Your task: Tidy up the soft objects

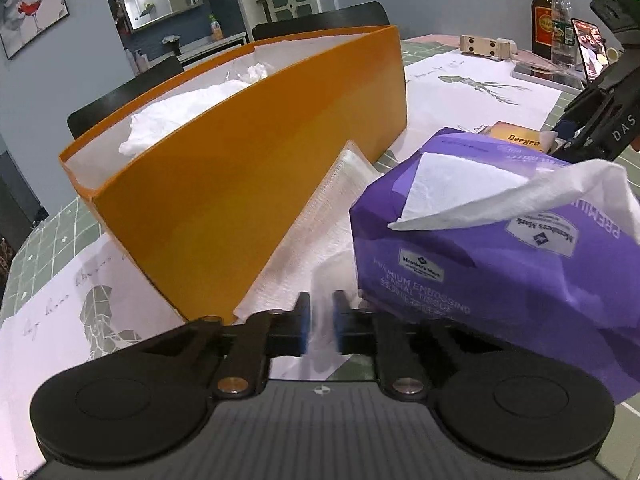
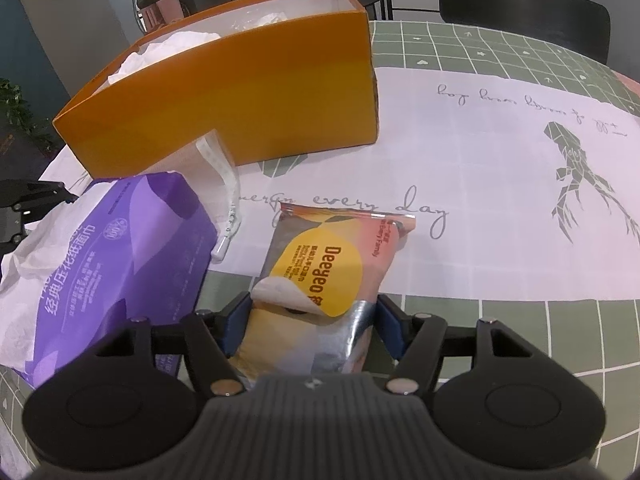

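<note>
Left gripper (image 1: 321, 322): jaws nearly closed – white tissue sheet (image 1: 304, 256) pinched between pads.
Right gripper (image 2: 310, 326): clamped on Deeyeo wipes pack (image 2: 324, 264), flat on table (image 2: 500, 184).
Purple tissue pack (image 1: 492, 248): beside orange box (image 1: 248, 184) – crumpled white paper inside.

Purple tissue pack (image 1: 500, 248): "Member's Mark", "PREMIUM EMBOSSING"; its side carries "经典压花纸面巾" and apparently "100%"; wipes pack (image 2: 324, 276): "Deeyeo"; tablecloth (image 2: 500, 200): script "every day"; right gripper (image 2: 310, 326) body: "DAS".
</note>
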`<state>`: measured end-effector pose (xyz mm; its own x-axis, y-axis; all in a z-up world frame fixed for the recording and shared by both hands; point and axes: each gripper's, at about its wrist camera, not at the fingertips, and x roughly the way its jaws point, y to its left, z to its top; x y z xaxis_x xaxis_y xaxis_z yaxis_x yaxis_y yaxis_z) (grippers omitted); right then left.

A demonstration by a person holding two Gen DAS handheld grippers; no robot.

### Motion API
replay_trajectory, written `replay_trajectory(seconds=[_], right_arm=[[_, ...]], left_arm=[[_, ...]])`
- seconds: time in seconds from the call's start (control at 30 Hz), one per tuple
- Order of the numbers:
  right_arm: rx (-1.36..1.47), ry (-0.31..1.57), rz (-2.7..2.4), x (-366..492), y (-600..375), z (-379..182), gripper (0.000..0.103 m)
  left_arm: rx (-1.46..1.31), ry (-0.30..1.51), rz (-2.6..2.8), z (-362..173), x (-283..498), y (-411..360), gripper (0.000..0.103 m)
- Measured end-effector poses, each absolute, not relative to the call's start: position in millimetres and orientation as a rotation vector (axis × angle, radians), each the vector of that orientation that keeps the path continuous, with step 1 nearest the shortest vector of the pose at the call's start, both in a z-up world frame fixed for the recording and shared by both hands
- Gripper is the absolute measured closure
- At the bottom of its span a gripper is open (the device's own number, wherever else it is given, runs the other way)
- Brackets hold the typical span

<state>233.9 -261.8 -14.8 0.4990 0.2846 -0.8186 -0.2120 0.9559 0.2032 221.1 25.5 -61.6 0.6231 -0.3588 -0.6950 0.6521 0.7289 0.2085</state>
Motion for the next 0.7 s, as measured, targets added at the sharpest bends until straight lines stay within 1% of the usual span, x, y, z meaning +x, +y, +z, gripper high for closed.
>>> replay_trajectory(seconds=[0.03, 0.07, 0.17, 0.3, 0.4, 0.7], right_arm=[[0.079, 1.005, 0.301, 234.0, -261.9, -14.9, 0.038], [0.079, 1.005, 0.301, 234.0, -261.9, -14.9, 0.038], [0.079, 1.004, 0.302, 233.9, -262.0, -14.9, 0.039], [0.056, 1.0, 0.303, 233.6, -263.3, -9.1, 0.045], [0.047, 0.99, 0.279, 233.5, -270.9, -3.7, 0.048], [0.077, 0.949, 0.225, 232.8, -291.6, 8.4, 0.05]], left_arm=[[0.472, 0.678, -0.606, -62.2, 221.1, 25.1, 0.091], [0.467, 0.682, -0.608, -62.1, 221.4, 25.4, 0.096], [0.433, 0.692, -0.59, -60.5, 219.9, 30.3, 0.098], [0.359, 0.707, -0.548, -53.7, 216.0, 46.7, 0.098], [0.33, 0.709, -0.52, -47.9, 209.2, 61.1, 0.099], [0.275, 0.687, -0.466, -25.8, 185.0, 101.9, 0.099]])
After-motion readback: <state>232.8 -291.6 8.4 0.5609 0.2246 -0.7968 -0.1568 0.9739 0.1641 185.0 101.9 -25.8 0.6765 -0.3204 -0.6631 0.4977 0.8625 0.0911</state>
